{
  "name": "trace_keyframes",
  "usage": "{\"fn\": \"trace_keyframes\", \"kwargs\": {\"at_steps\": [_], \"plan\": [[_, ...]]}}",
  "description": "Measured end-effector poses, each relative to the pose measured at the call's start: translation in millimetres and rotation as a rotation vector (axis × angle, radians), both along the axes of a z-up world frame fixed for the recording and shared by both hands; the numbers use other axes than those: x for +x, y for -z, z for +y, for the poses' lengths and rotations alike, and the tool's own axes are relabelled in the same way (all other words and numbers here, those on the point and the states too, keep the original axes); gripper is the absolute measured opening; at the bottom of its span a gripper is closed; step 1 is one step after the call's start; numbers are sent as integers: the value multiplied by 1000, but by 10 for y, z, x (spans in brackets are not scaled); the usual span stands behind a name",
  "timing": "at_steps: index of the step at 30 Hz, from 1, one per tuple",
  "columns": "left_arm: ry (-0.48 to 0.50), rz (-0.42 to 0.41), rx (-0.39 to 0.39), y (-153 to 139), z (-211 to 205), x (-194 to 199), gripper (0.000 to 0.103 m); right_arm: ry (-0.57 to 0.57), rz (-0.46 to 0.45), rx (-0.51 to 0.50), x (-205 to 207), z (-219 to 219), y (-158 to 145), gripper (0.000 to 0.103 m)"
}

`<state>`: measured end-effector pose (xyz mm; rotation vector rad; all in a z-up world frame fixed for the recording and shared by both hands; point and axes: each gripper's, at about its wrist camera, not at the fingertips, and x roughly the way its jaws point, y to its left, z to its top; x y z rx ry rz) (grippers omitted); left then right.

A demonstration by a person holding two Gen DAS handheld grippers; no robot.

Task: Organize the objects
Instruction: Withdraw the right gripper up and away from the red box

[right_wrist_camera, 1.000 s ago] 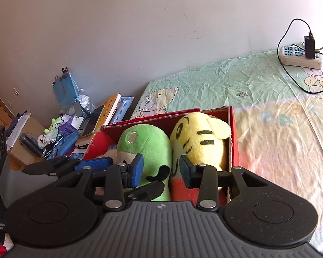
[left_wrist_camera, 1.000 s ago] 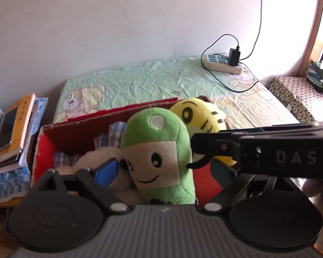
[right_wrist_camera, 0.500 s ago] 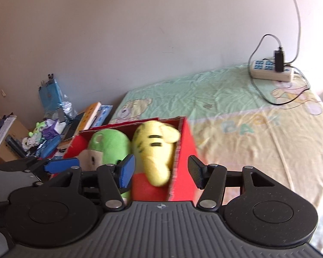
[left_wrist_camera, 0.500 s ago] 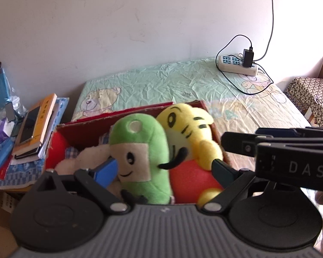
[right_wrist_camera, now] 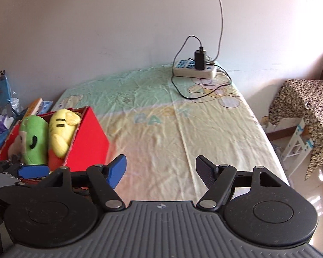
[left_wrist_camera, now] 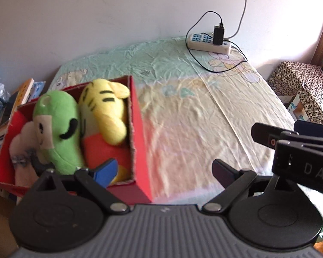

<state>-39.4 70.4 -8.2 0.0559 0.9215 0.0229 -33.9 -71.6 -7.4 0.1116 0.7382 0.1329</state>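
Observation:
A red box [left_wrist_camera: 137, 129] [right_wrist_camera: 90, 137] stands at the left end of the bed. In it lie a green plush [left_wrist_camera: 58, 118] [right_wrist_camera: 33, 135], a yellow striped plush [left_wrist_camera: 105, 111] [right_wrist_camera: 61, 129] and a pale plush [left_wrist_camera: 21, 137]. My left gripper [left_wrist_camera: 164, 172] hangs open over the box's near right corner, nothing between its fingers. My right gripper [right_wrist_camera: 161, 169] is over bare sheet to the right of the box, its jaws opening and empty. The right gripper's side [left_wrist_camera: 290, 142] shows in the left wrist view, and a left fingertip [right_wrist_camera: 32, 171] shows in the right wrist view.
The bed sheet [left_wrist_camera: 193, 118] [right_wrist_camera: 161, 129] spreads right of the box. A power strip [left_wrist_camera: 208, 44] [right_wrist_camera: 193, 68] with a plugged charger and cable lies at the far end. Books and clutter [left_wrist_camera: 21, 92] sit left of the bed. A patterned cloth-covered stand [right_wrist_camera: 308, 107] is at the right.
Both grippers have swung right, away from the plush toys, so the box now sits at the left of both views. The right gripper's jaws have spread from narrow to wide.

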Motion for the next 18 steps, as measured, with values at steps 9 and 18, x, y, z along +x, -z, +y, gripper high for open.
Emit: {"fn": "trace_keyframes", "kwargs": {"at_steps": [9, 18], "plan": [[68, 47, -25, 191, -546, -114, 96, 83, 93, -75, -63, -411, 235, 82], [-5, 79, 56, 288, -519, -133, 101, 27, 110, -66, -56, -289, 321, 82]]}}
